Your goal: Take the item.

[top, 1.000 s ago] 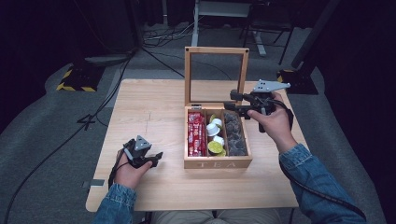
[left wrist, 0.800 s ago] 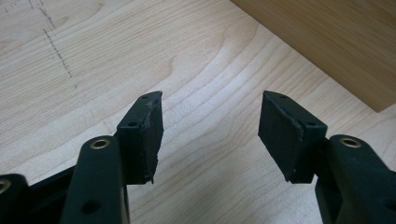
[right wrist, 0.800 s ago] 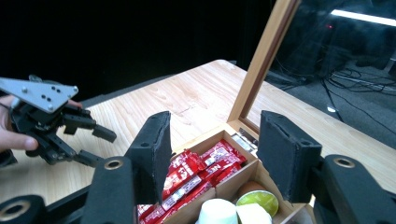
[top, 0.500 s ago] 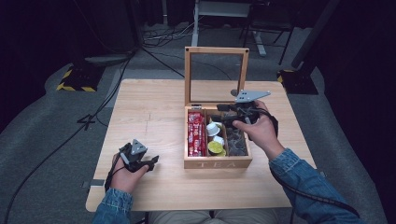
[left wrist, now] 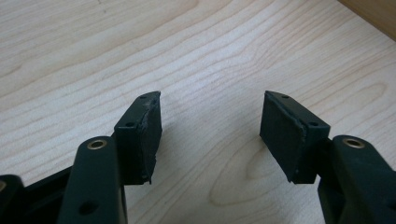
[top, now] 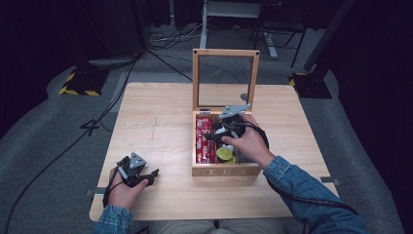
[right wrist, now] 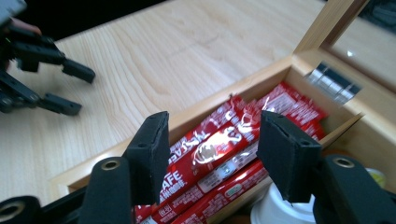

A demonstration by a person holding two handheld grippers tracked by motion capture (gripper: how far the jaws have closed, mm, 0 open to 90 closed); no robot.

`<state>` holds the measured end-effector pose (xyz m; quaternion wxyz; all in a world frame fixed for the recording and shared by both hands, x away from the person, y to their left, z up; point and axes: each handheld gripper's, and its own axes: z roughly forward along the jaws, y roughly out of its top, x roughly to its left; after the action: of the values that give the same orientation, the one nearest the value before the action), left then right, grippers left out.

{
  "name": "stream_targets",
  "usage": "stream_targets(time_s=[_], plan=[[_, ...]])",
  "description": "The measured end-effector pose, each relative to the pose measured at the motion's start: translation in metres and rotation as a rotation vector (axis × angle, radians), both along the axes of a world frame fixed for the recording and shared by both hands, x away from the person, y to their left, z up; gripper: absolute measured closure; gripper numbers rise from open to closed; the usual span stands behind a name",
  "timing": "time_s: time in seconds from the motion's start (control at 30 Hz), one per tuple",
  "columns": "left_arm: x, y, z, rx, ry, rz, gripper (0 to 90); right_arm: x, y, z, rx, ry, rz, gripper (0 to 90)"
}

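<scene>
- Two grippers are seen: the right gripper (top: 214, 136) is lowered over the wooden tea box (top: 225, 170), and the left gripper (top: 152, 175) is parked low over the tabletop (top: 160, 122) near its front left corner, well apart from the box.
- The right gripper's jaws stand spread with nothing pressed between them; in the right gripper view they straddle the red coffee sachets (right wrist: 219, 144), which lie packed lengthwise in the box's left compartment. The spread is judged to be kept so that one sachet can be taken between the pads.
- The left gripper's jaws are likewise spread and hold nothing, its pads (left wrist: 149, 135) hanging just above bare wood; it is judged to be kept aside so that the box is left free for the other hand.
- The box's glass-paned lid (top: 225, 78) stands upright on its hinges (right wrist: 334, 79), so the compartments can be reached from above.
- A white cup (right wrist: 280, 212) and a yellow-green capsule (top: 225, 154) are stored in the middle compartment, beside the sachets.
- The tabletop is pale wood with a plain grain.
- The room around it is dark, with grey carpet (top: 48, 136), black cables (top: 165, 58) trailing across it and yellow-black hazard tape (top: 78, 90) on a stand base at the left.
</scene>
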<state>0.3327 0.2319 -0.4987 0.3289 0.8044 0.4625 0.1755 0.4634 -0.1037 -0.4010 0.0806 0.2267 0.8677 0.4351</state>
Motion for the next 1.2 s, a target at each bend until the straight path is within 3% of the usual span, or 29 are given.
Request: stream_targets(time_s=[0.27,0.43,0.9,1.2], plan=[[0.001,0.000,-0.002,-0.004,-0.005,-0.004,37.4,-0.002,0.014,-0.018,-0.067,0.043,-0.021,42.0],[0.002,-0.001,-0.001,0.006,-0.008,-0.009,37.1,-0.004,0.020,-0.024,-0.103,0.069,-0.079,39.5],[0.003,-0.004,-0.001,0.011,-0.006,-0.025,37.5,-0.009,0.032,-0.032,-0.181,0.030,-0.111,37.3],[0.003,-0.005,-0.001,0.013,-0.008,-0.023,37.5,-0.014,0.036,-0.031,-0.202,0.060,-0.114,57.1]])
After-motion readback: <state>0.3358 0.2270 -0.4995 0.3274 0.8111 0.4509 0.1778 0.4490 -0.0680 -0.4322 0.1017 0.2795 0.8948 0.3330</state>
